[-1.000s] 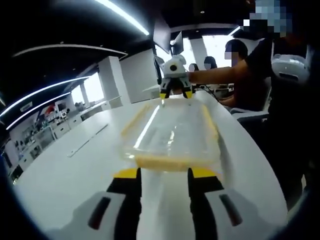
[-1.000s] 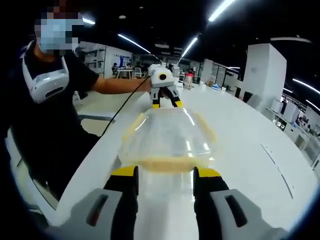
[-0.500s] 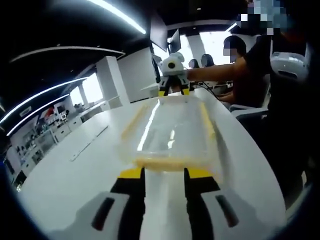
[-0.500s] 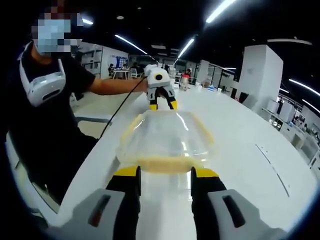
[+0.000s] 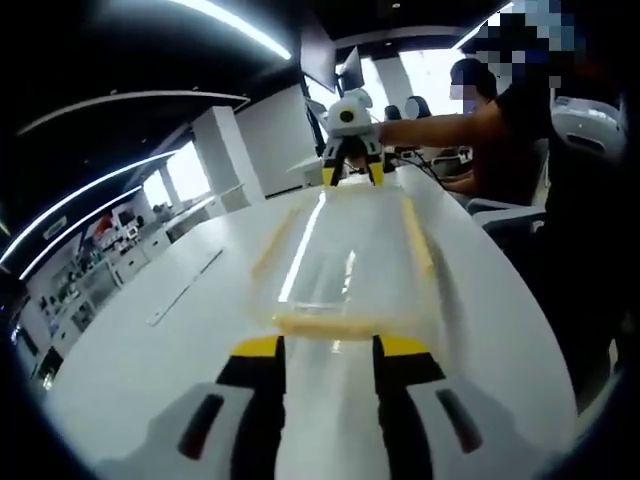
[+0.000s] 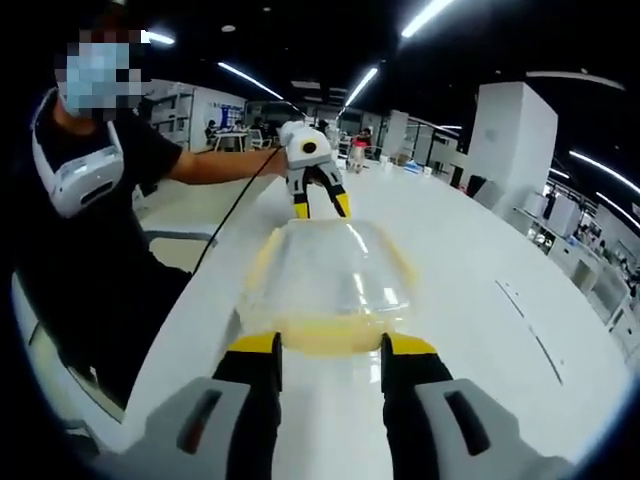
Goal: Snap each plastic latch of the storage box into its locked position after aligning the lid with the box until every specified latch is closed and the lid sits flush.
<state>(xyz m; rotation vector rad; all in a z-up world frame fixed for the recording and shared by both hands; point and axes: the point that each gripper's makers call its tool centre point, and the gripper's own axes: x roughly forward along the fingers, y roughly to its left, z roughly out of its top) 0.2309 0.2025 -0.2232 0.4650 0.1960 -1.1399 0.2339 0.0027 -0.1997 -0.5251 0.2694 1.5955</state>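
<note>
A clear plastic storage box (image 5: 345, 255) with a lid and yellow latches lies lengthwise on a white table (image 5: 140, 340). My left gripper (image 5: 328, 347) stands open just behind the yellow latch (image 5: 322, 323) at the box's near end. At the far end my right gripper (image 5: 352, 168) hangs over the box's edge, its jaws spread. In the right gripper view the same box (image 6: 330, 270) lies ahead, and my right gripper (image 6: 330, 347) is open behind its yellow end latch (image 6: 325, 335). The left gripper (image 6: 320, 200) is at the far end, jaws apart.
The person (image 6: 90, 190) holding both grippers stands along one long side of the table (image 6: 470, 330). A thin flat strip (image 5: 185, 288) lies on the tabletop on the other side. Desks and other people are far behind.
In each view the gripper at the far end has its jaws spread wider and has risen slightly above the box's edge. Both cameras shifted a little; the box stays on the table.
</note>
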